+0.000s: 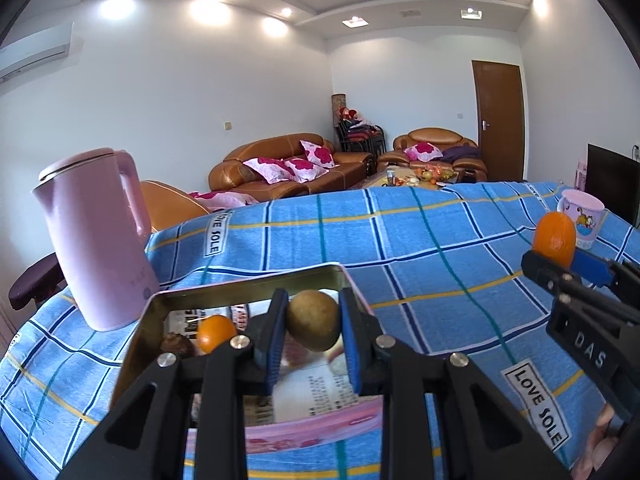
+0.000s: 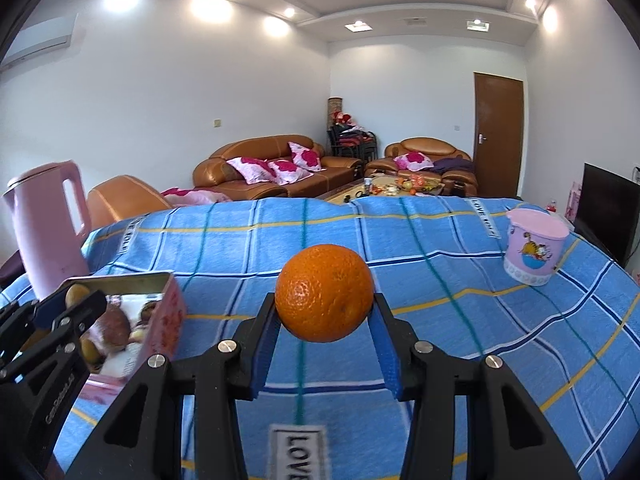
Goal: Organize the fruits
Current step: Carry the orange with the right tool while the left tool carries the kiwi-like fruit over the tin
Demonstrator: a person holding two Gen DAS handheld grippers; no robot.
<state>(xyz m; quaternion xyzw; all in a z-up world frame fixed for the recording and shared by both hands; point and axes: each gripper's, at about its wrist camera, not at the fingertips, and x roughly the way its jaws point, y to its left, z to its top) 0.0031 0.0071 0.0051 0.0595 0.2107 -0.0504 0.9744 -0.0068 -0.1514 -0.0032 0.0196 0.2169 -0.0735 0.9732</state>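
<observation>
My left gripper [image 1: 313,326] is shut on a brownish-green round fruit [image 1: 313,325], held over an open metal tin [image 1: 240,286] with pink sides. Inside the tin lie a small orange [image 1: 216,333] and a dark brown fruit [image 1: 177,345]. My right gripper [image 2: 325,312] is shut on a large orange [image 2: 325,293], held above the blue checked cloth [image 2: 440,320]. In the left wrist view the right gripper [image 1: 554,256] shows at the right edge with that orange [image 1: 554,240]. In the right wrist view the tin [image 2: 160,312] and the left gripper [image 2: 76,304] sit at the left.
A pink kettle [image 1: 96,236] stands just behind the tin on the left. A pink cartoon cup [image 2: 534,250] stands at the far right of the cloth. Sofas and a coffee table lie beyond the table's far edge. A hand [image 1: 600,436] shows at the lower right.
</observation>
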